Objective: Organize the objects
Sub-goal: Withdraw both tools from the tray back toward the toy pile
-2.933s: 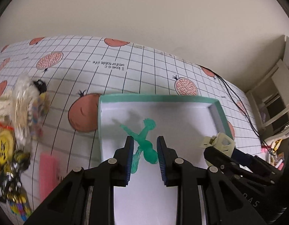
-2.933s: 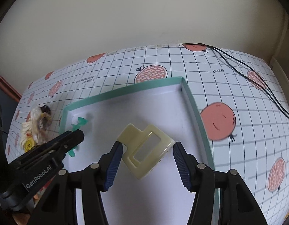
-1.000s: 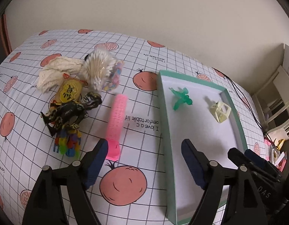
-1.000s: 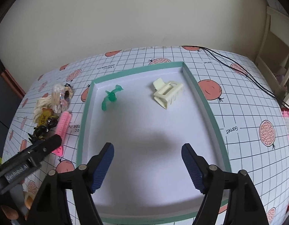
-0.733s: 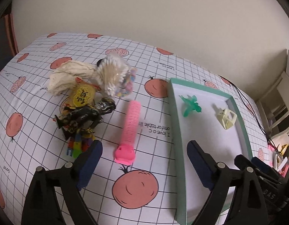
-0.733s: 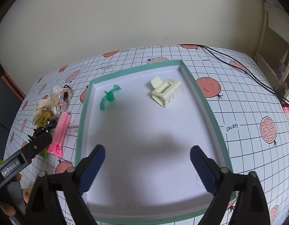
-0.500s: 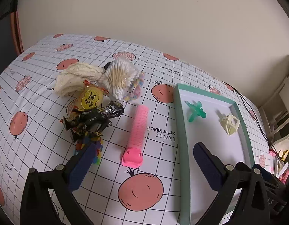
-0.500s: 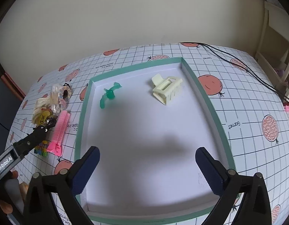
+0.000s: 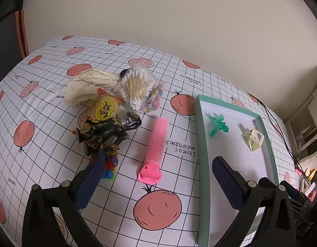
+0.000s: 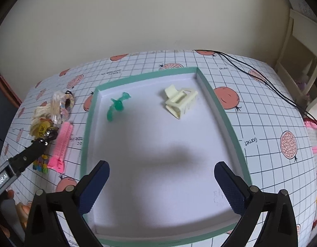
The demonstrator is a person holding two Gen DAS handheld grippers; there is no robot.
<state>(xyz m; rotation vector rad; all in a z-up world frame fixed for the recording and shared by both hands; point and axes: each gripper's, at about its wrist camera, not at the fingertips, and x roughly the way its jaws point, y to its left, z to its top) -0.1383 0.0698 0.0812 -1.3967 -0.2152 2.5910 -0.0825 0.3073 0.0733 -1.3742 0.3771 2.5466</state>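
— Which step is going on now?

— Both tools are hanging empty, jaws wide. The left gripper (image 9: 158,177) is facing the pink ribbed hair roller (image 9: 155,148), lying at frame centre beside the tray (image 9: 196,135). I think it is next: lowering, closing across its narrow body.

— And the right gripper (image 10: 161,185)?

— Waiting over the tray, where a translucent green clip (image 10: 116,106) and a cream claw clip (image 10: 180,100) are lying in the upper part.
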